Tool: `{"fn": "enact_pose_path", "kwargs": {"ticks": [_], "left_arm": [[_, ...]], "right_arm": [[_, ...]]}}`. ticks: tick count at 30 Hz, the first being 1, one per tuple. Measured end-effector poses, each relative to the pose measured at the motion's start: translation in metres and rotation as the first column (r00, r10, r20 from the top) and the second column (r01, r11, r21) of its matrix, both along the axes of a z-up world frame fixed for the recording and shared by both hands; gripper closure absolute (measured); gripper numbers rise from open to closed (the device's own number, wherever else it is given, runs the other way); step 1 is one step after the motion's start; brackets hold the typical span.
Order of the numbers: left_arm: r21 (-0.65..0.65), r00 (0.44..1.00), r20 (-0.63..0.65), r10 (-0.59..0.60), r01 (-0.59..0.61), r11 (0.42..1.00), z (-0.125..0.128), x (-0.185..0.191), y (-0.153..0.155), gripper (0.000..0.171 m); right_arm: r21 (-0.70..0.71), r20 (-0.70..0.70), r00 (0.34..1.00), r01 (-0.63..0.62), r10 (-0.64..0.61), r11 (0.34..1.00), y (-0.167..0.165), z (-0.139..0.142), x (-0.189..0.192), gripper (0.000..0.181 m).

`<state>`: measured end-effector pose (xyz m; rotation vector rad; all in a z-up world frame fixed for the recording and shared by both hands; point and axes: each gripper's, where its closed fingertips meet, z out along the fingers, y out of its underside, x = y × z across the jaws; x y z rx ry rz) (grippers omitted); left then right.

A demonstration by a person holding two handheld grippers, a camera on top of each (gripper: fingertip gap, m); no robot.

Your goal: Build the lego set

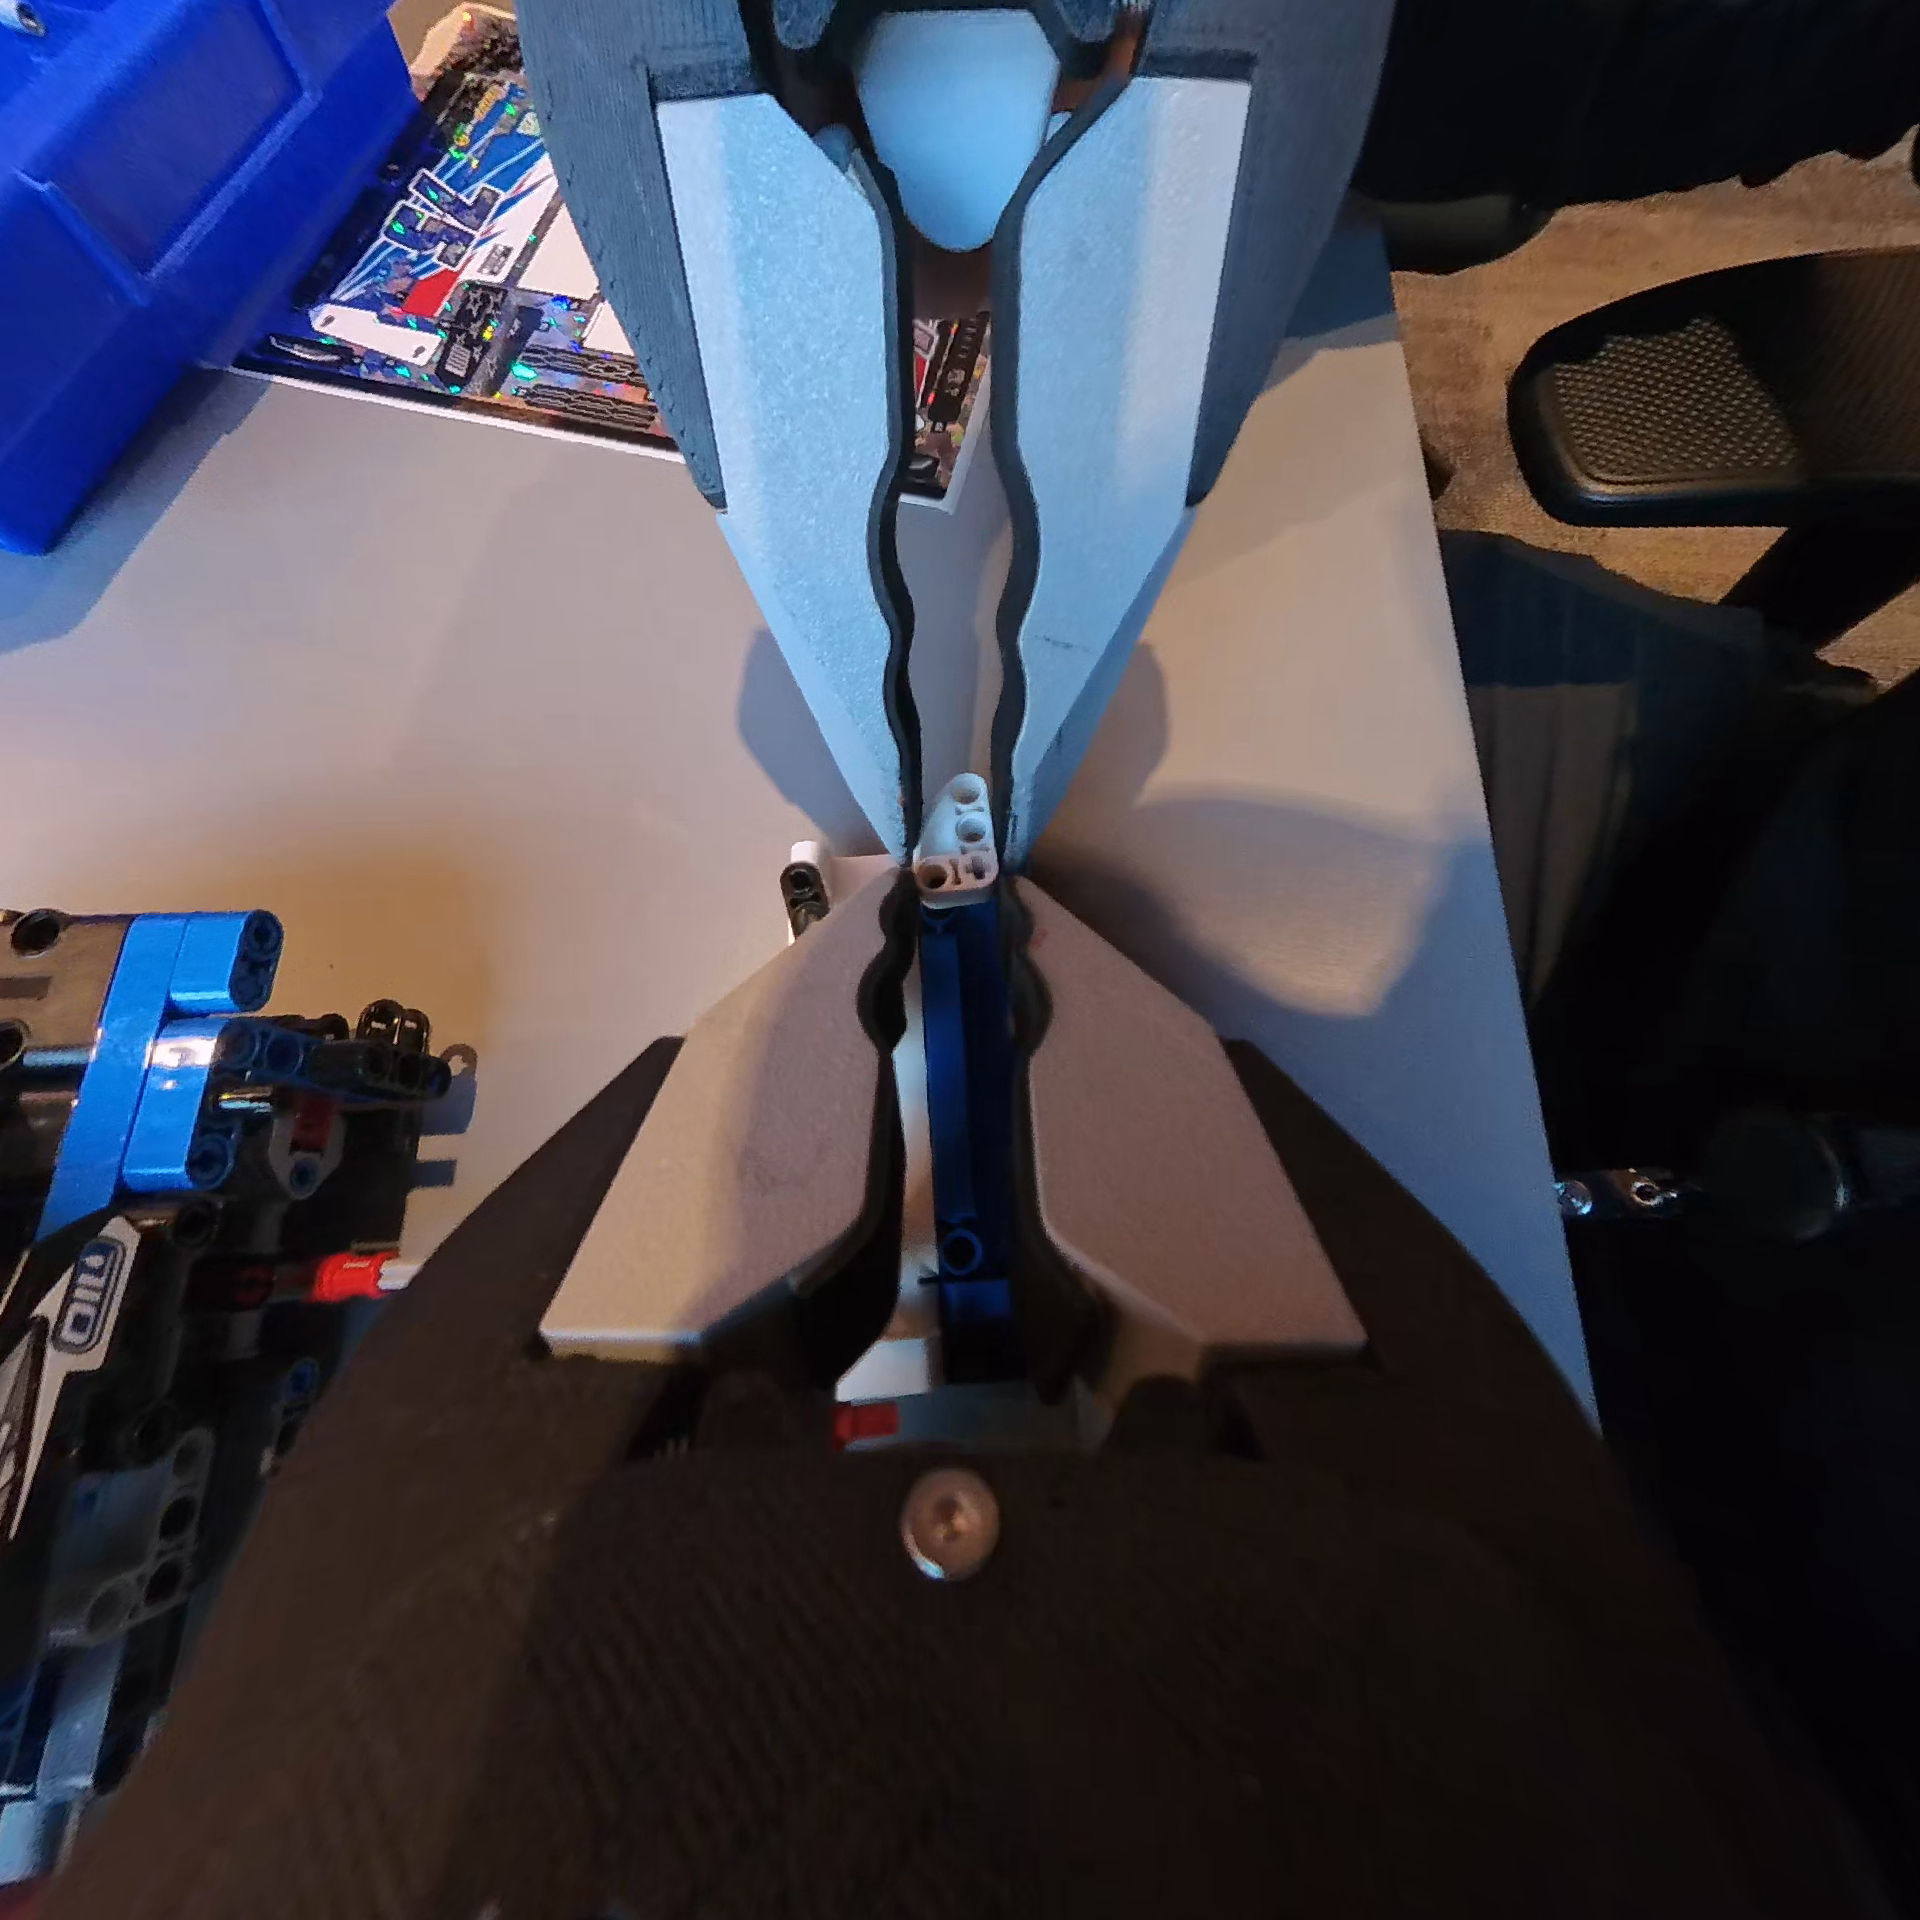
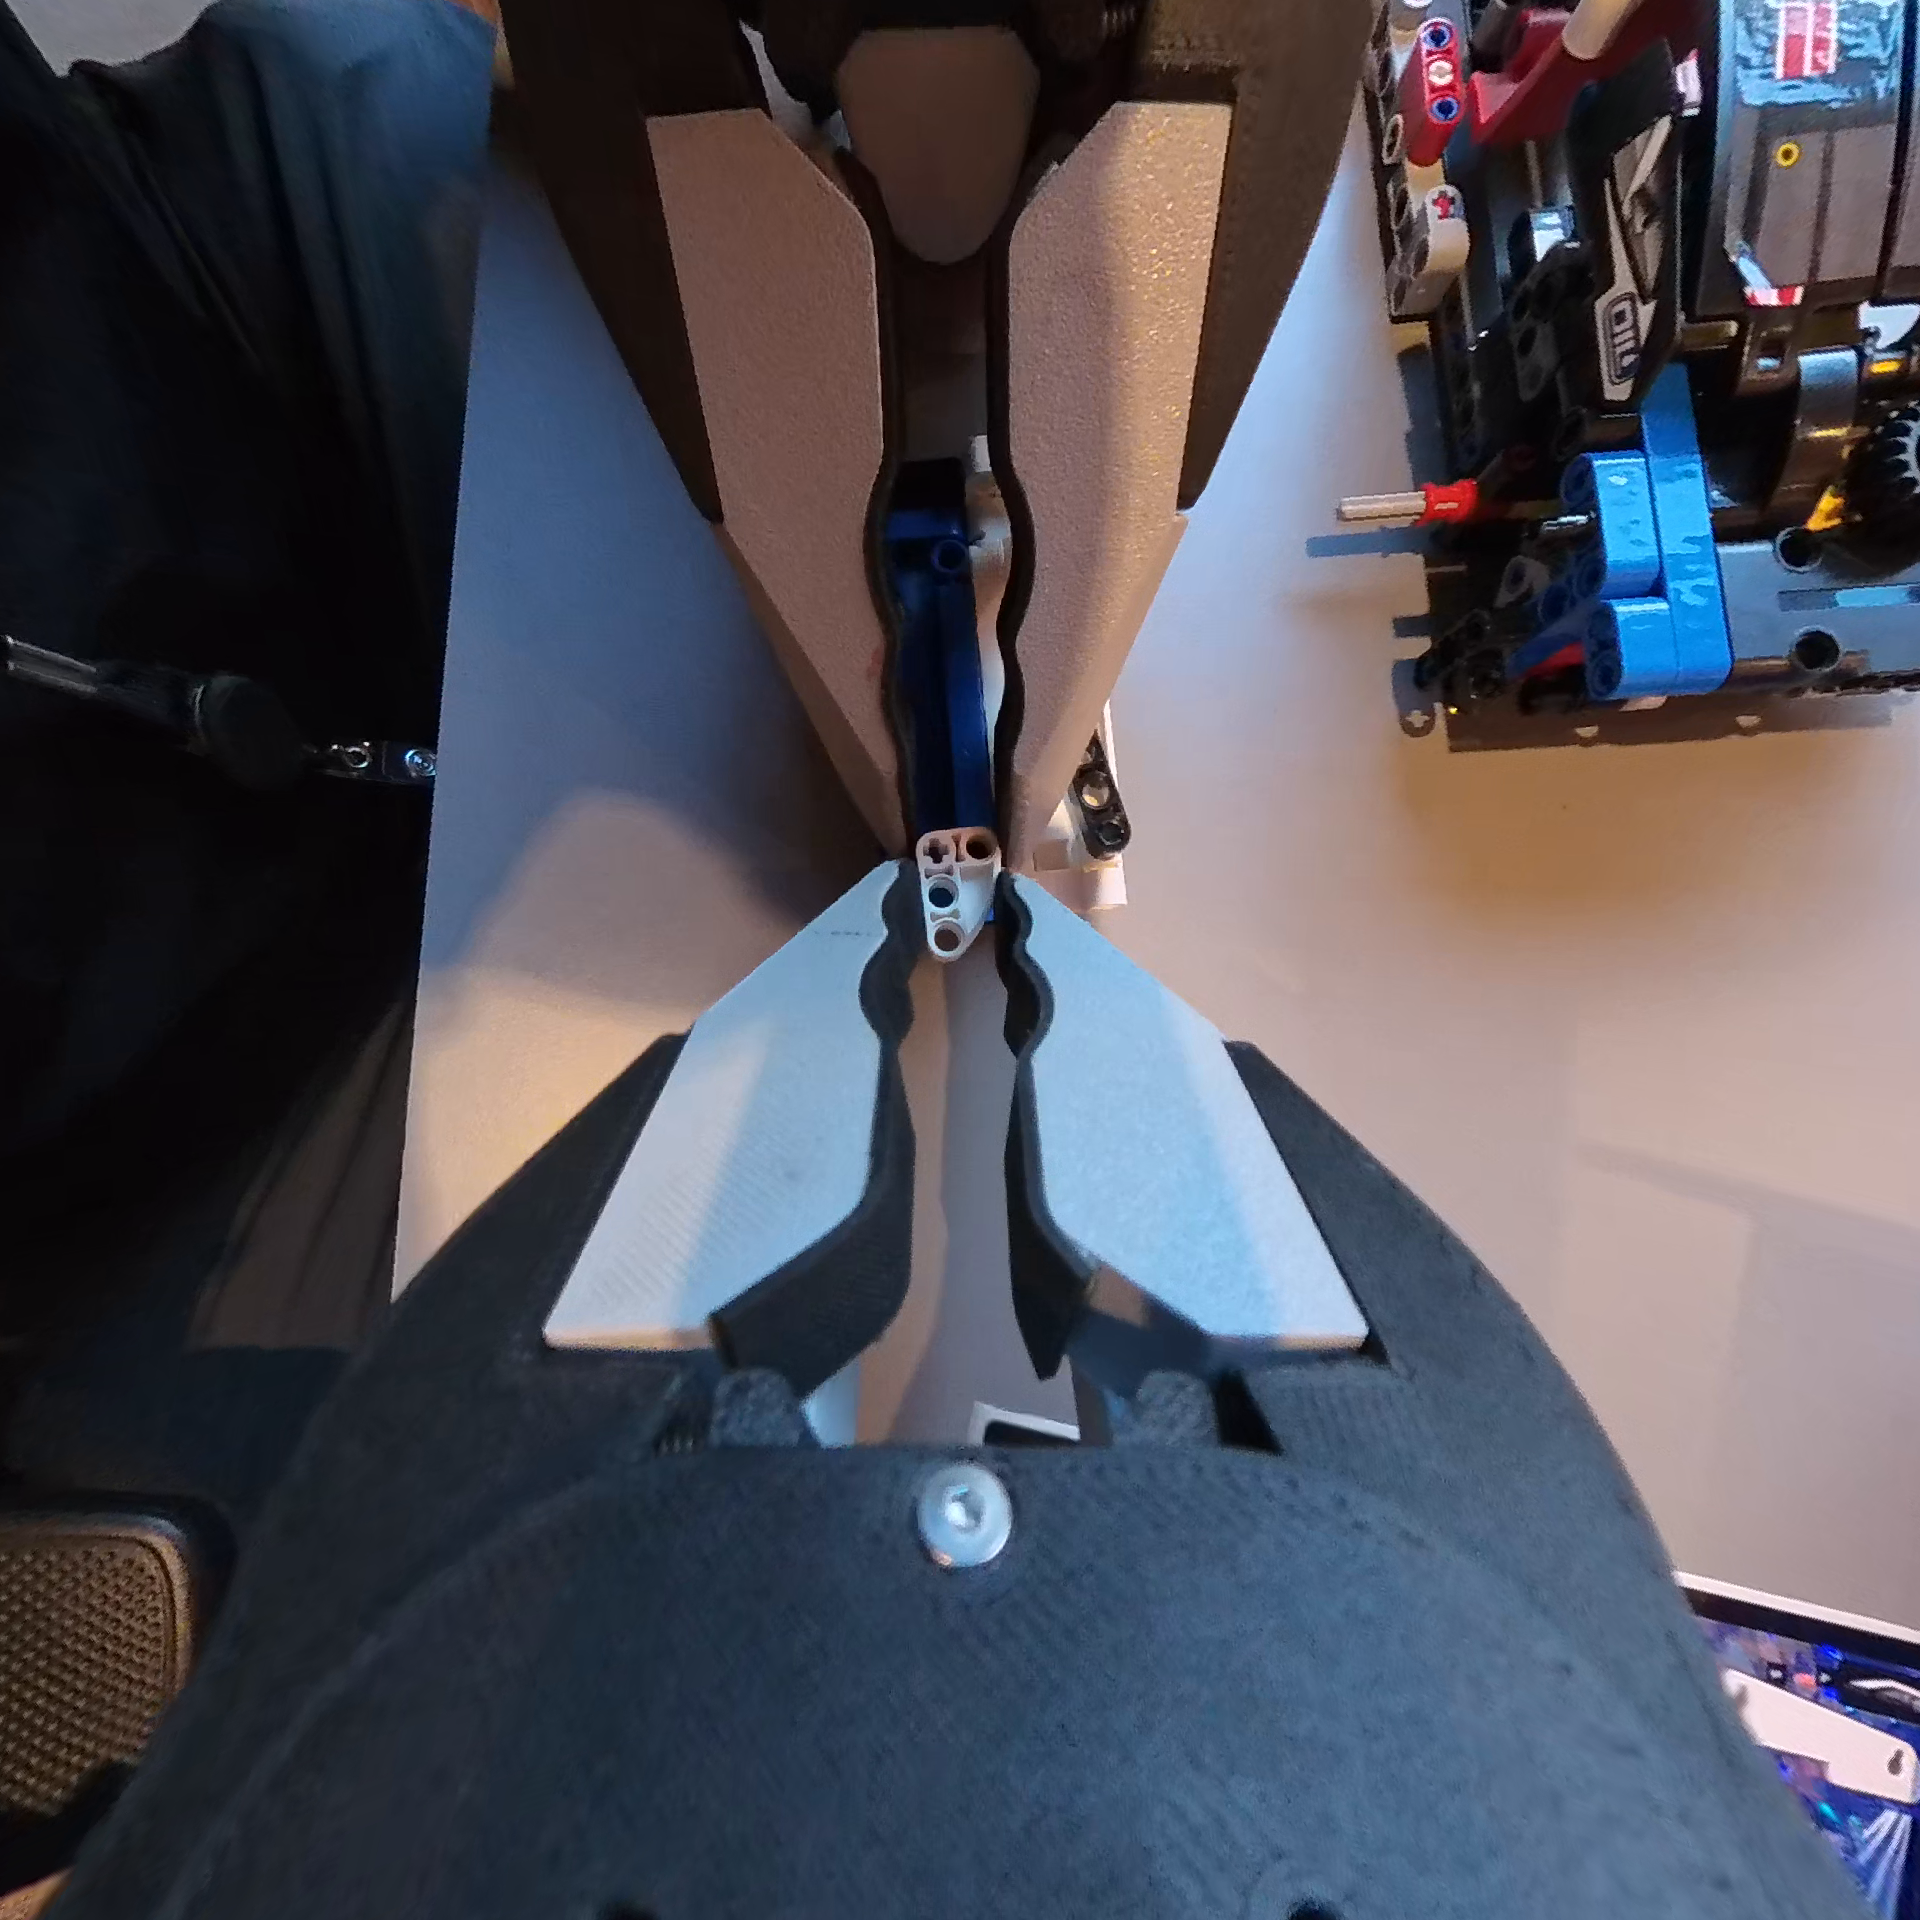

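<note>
My left gripper [image 1: 961,883] is shut on a dark blue beam [image 1: 968,1091] that runs lengthwise between its fingers. My right gripper [image 2: 948,899] faces it tip to tip and is shut on a small white connector [image 2: 951,894] that sits at the end of the blue beam [image 2: 940,665]. In the left wrist view the white connector [image 1: 961,836] shows between the right gripper's tips [image 1: 961,821]. The left gripper [image 2: 951,821] enters the right wrist view from the top. Both are held just above the white table [image 1: 416,675].
A partly built black and blue lego vehicle [image 1: 156,1143] [image 2: 1662,416] stands beside the grippers. A blue bin [image 1: 156,208] and a sticker sheet [image 1: 468,291] lie at the back. Small white and black pieces [image 2: 1096,810] lie under the tips. The table edge [image 1: 1475,727] and an office chair [image 1: 1714,395] are close. My two grippers' fingertips are within a few centimetres of each other.
</note>
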<state>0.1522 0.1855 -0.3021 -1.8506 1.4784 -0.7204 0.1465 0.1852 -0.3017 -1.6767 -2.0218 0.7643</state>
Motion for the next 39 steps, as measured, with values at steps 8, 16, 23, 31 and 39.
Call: {"fn": "enact_pose_path", "kwargs": {"ticks": [8,16,23,31,39], "left_arm": [[-0.027,1.000,0.016,-0.005,0.005,1.000,0.000,0.001,-0.001,0.159],[0.040,1.000,-0.018,0.003,-0.002,0.999,-0.002,0.000,-0.002,0.159],[0.014,1.000,-0.011,0.017,-0.017,1.000,-0.002,-0.005,0.002,0.159],[0.002,0.999,-0.008,0.039,-0.039,0.999,-0.003,-0.007,0.006,0.160],[-0.033,0.999,0.004,0.042,-0.042,0.999,-0.003,-0.007,0.006,0.160]], "right_arm": [[-0.090,0.064,0.997,-0.036,0.042,0.995,-0.002,0.000,0.001,0.170],[-0.086,0.177,0.982,-0.051,0.065,0.995,-0.003,-0.006,0.001,0.169],[-0.123,0.196,0.980,-0.012,0.036,0.992,0.000,-0.005,-0.004,0.169],[-0.007,-0.076,0.995,0.061,-0.061,0.998,0.005,-0.003,-0.009,0.169],[0.307,-0.207,0.977,0.016,0.050,0.951,0.003,0.009,-0.009,0.175]]}}
